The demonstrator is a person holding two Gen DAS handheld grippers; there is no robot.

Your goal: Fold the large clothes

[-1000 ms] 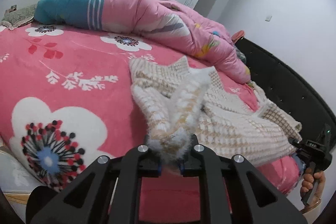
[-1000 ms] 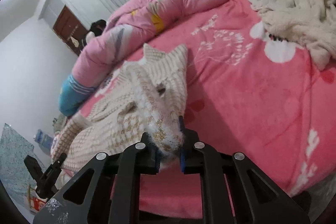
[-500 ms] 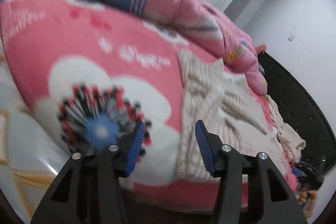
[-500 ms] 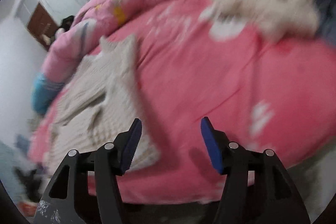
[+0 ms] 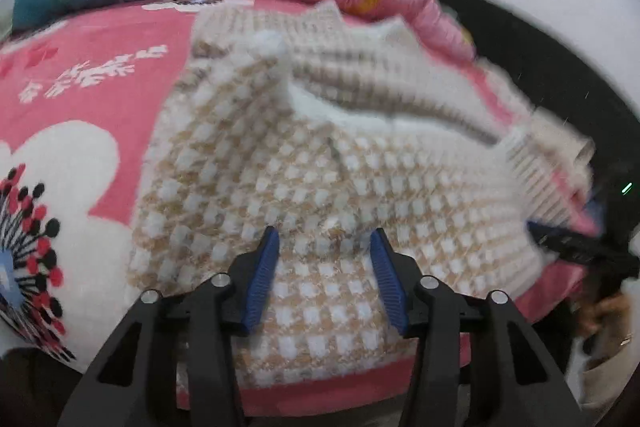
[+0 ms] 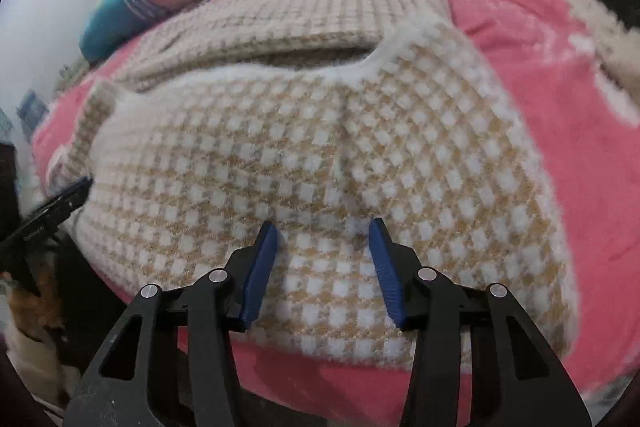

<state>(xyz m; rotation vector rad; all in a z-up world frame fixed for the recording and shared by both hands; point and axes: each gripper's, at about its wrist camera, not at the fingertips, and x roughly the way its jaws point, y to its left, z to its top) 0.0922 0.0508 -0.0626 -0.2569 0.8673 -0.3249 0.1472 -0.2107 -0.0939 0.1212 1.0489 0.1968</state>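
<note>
Sweater [image 5: 320, 163] (checked knit) is spread on the pink bed [image 5: 92, 75]. Left hand-held gripper [image 5: 324, 239] and right hand-held gripper [image 6: 322, 231] are held above it, jaws closing, nothing gripped.

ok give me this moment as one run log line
step: regrasp after fold | left gripper: closing over sweater, pads not pressing | right gripper: closing over sweater, pads not pressing | sweater: on pink bedspread
</note>
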